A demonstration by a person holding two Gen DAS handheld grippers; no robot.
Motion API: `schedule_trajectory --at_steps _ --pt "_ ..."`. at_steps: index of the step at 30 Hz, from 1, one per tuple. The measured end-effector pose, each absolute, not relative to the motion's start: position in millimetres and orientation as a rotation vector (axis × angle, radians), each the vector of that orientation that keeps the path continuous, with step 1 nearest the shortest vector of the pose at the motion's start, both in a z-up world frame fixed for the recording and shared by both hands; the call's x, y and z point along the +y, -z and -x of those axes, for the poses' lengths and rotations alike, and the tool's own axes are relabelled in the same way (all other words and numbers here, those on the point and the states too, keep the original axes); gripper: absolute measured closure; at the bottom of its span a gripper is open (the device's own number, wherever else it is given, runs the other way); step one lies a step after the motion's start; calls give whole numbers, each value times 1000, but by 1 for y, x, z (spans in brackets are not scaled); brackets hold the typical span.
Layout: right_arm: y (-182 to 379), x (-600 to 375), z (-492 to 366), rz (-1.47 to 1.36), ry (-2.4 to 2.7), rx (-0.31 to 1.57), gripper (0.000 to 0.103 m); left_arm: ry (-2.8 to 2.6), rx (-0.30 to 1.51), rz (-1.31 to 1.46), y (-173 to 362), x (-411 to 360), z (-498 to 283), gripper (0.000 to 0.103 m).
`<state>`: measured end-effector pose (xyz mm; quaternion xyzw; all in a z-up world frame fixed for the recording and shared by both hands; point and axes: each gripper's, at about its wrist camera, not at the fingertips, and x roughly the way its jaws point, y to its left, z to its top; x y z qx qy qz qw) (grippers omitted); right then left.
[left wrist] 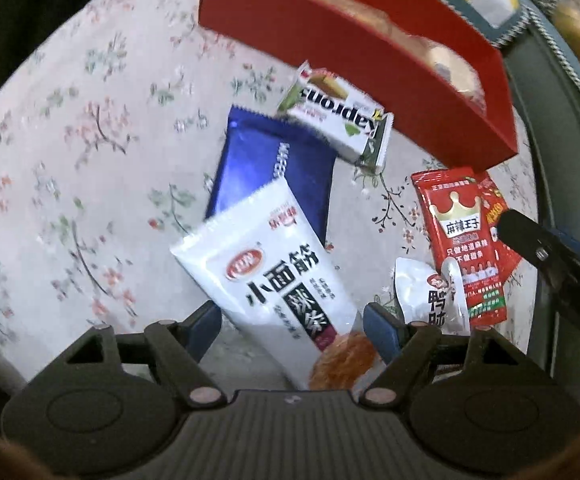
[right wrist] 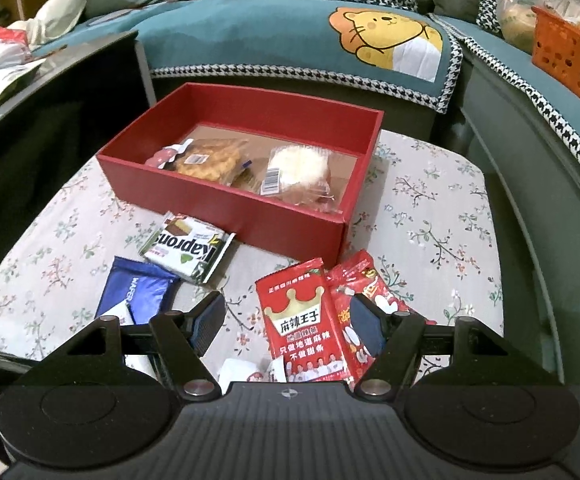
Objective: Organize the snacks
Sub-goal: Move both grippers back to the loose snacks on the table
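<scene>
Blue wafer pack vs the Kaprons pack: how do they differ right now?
Colour: the blue wafer pack is plain dark blue foil; the Kaprons pack is white and green with a wafer picture.
Size: the blue wafer pack looks larger and flatter; the Kaprons pack is shorter and blockier.
Cover: the white gluten-snack pack overlaps the blue wafer pack's near end; nothing lies on the Kaprons pack.
Shared: both lie on the floral cloth, outside the red box.
</scene>
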<state>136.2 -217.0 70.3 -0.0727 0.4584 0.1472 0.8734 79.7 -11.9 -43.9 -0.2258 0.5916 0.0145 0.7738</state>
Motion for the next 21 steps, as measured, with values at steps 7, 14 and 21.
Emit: schedule_trajectory --at_steps 7,14,21 --pt "-69 -228 -132 139 -330 981 25 -52 1252 372 43 -45 -85 0" --pt "-58 -231 -129 135 -337 1042 26 -2 1222 141 39 -45 -82 10" --pt "-40 -215 -124 178 -352 1105 26 32 1206 90 37 -29 -76 10"
